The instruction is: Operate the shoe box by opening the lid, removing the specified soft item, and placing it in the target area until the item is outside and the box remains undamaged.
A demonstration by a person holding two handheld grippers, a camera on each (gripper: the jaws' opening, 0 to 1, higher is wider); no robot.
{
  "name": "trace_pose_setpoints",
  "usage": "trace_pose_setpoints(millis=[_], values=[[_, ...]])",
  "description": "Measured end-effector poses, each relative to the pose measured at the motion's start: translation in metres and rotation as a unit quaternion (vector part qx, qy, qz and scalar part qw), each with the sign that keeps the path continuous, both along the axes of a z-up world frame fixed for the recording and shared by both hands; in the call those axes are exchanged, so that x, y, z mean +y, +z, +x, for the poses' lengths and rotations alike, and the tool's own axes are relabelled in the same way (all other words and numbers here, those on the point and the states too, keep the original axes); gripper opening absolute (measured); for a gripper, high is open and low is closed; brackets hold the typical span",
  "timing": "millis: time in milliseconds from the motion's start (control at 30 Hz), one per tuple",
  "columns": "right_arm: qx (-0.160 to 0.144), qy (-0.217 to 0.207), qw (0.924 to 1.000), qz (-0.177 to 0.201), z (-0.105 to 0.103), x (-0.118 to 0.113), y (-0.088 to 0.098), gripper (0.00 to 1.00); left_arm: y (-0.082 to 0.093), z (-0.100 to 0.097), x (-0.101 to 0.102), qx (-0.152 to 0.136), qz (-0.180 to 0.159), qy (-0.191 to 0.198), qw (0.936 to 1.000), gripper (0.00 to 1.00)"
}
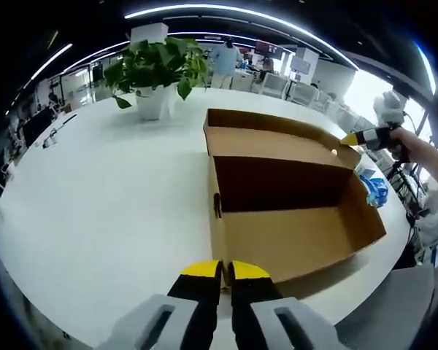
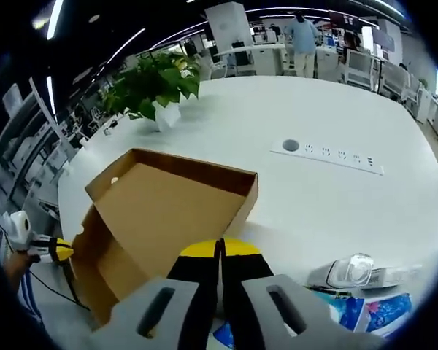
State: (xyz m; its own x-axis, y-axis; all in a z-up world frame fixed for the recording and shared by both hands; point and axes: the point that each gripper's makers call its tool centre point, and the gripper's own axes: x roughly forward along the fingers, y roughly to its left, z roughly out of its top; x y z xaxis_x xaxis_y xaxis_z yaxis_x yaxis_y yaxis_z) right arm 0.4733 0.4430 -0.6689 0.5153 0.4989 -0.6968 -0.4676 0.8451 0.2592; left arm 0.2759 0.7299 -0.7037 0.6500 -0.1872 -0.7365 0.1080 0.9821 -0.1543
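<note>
The left gripper, jaws together, hovers near the open brown cardboard shoe box. The right gripper, jaws together, hangs over its lid; that view shows a white socket strip on the desk.

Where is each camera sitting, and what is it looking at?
Left gripper view: rides on the left gripper, jaws together, facing across the open cardboard shoe box toward the potted plant; the right gripper and a forearm show at the right edge.
Right gripper view: rides on the right gripper, jaws together, above the box lid, facing the white table and its power strip; the left gripper shows at the left edge.
Shared: box, plant, table.
</note>
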Motion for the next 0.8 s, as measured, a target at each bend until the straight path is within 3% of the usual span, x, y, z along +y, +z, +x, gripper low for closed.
trace_pose_setpoints(millis=[800], values=[[-0.061,0.017,0.9976,0.029,-0.024,0.003,0.038,0.0,0.001,0.0,0.0,-0.005,-0.009,0.011,0.9999,0.04]])
